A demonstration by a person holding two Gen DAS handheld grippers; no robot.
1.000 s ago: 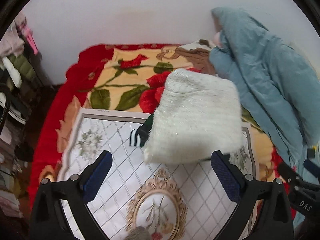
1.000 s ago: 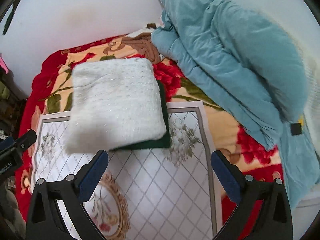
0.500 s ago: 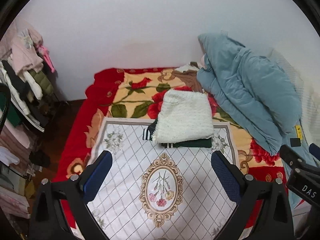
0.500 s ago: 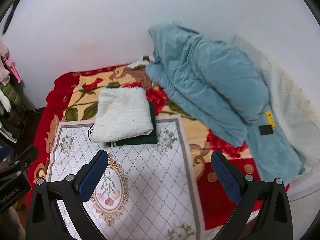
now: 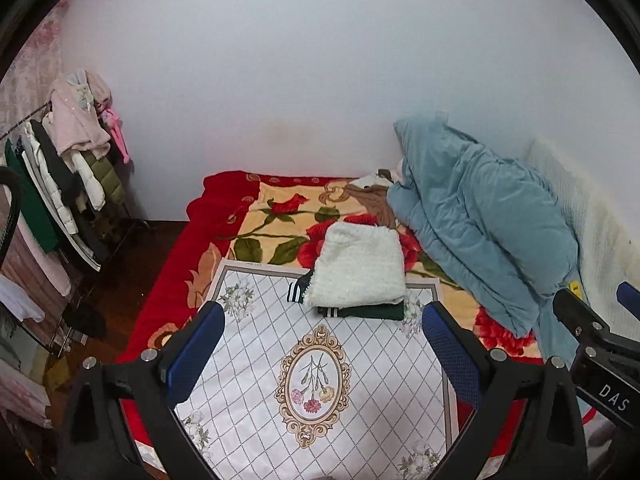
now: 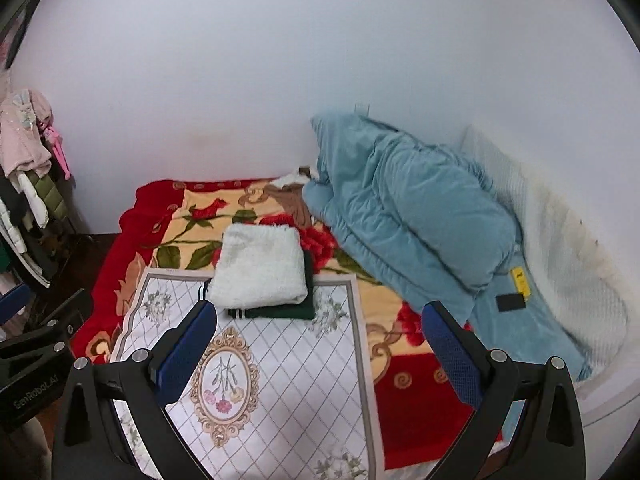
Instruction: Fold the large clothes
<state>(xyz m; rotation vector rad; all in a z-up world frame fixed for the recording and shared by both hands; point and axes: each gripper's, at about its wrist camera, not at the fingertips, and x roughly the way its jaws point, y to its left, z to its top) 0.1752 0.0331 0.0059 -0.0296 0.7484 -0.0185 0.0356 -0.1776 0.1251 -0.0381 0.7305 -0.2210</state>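
Blue-padded jaws of left gripper (image 5: 320, 344) and right gripper (image 6: 316, 340) are standing apart, gripping nothing; white sweater (image 5: 360, 270) is lying folded atop green garment (image 5: 368, 312) on patterned mat (image 5: 256, 360); next garment wants both hems pinched evenly.

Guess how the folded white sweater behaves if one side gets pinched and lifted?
Probably floppy: the white sweater is soft fuzzy knit, so layers would likely sag open. Likely light for its bulk. Pushed, it may drag the green garment underneath across the smooth mat.
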